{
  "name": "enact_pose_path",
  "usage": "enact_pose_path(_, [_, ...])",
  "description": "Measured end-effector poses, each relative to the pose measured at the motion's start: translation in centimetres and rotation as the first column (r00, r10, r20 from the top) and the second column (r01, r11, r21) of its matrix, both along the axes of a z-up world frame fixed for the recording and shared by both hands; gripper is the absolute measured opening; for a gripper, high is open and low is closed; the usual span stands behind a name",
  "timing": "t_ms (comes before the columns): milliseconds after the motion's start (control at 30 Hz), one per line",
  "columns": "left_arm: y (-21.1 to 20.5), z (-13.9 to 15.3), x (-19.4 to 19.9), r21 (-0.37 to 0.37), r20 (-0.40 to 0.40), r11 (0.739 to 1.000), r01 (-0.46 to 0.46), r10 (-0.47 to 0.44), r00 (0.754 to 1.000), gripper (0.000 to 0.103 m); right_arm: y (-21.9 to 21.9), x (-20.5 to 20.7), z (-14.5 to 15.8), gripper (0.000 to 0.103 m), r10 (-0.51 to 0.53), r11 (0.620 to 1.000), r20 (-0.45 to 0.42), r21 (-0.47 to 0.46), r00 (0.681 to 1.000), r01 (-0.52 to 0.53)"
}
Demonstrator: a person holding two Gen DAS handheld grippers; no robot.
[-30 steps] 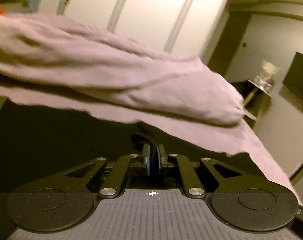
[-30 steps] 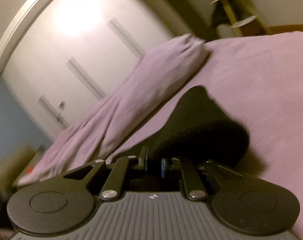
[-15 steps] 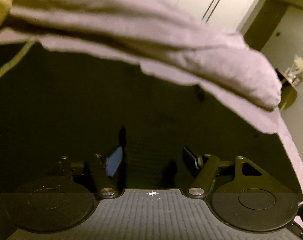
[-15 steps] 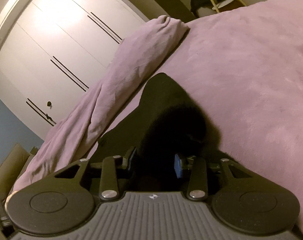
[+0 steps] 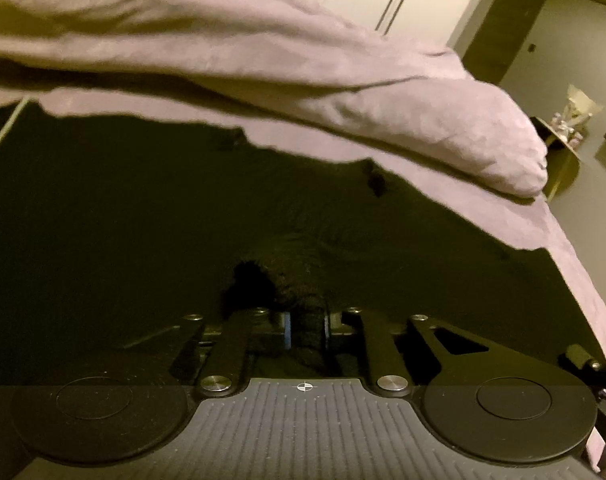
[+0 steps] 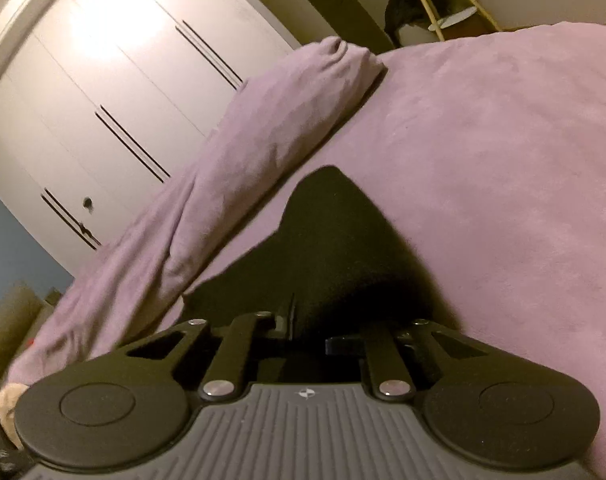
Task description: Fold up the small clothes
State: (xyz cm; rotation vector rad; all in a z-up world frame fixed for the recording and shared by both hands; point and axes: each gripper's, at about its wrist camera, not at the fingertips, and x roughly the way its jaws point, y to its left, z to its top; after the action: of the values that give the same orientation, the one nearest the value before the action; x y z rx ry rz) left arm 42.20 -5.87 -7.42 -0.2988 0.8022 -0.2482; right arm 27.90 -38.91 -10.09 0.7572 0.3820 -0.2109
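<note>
A black garment (image 5: 183,220) lies spread on a purple bed cover (image 5: 383,152). My left gripper (image 5: 306,326) sits low on it, its jaws closing, with a bunched fold of the black cloth pinched between the pads. In the right wrist view a corner of the black garment (image 6: 335,232) tapers to a point on the purple bed cover (image 6: 503,160). My right gripper (image 6: 309,328) is at the near end of that corner, its jaws closing with black cloth held between the fingers.
A long rolled purple cover (image 6: 263,140) runs along the far side of the bed, also seen as a rolled purple cover (image 5: 303,60). White wardrobe doors (image 6: 123,80) stand behind it. A small side table (image 5: 563,140) stands past the bed's right edge.
Both grippers opened wide and then came together on the black garment. The left gripper dropped lower onto the cloth and now pinches a fold; the right one barely shifted.
</note>
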Motion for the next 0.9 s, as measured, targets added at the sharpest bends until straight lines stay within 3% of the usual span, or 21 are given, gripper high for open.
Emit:
enact_pose_path(133, [1.3, 2.0, -0.1, -0.035, 0.065, 0.999, -0.023, 0.026, 0.998, 0.014, 1.8, 0.2, 0.5, 0.011, 0.048, 0.998, 0.023, -0.044, 0.999, -0.047])
enact_pose_path(300, [3.5, 4.1, -0.5, 0.007, 0.142, 0.999, -0.053, 0.052, 0.988, 0.014, 4.6, 1.6, 0.0, 0.011, 0.124, 0.989, -0.029, -0.08, 0.992, -0.126])
enact_pose_path(500, [6.7, 1.9, -0.9, 0.078, 0.095, 0.99, -0.118, 0.111, 0.989, 0.015, 7.2, 3.1, -1.1, 0.012, 0.19, 0.968, -0.117, -0.146, 0.975, -0.206])
enact_pose_path(667, [7.3, -0.5, -0.8, 0.139, 0.032, 0.98, -0.141, 0.138, 0.99, 0.032, 7.7, 3.1, -1.3, 0.012, 0.189, 0.96, -0.13, -0.182, 0.973, -0.211])
enact_pose_path(833, [8.1, -1.1, -1.0, 0.089, 0.007, 0.987, -0.134, 0.134, 0.991, 0.053, 7.5, 3.0, -2.1, 0.013, 0.195, 0.96, -0.111, -0.183, 0.975, -0.213])
enact_pose_path(900, [7.9, -1.3, -0.9, 0.093, 0.011, 0.988, -0.12, 0.12, 0.993, 0.057, 7.1, 2.9, -2.5, 0.013, 0.197, 0.964, -0.093, -0.162, 0.976, -0.21])
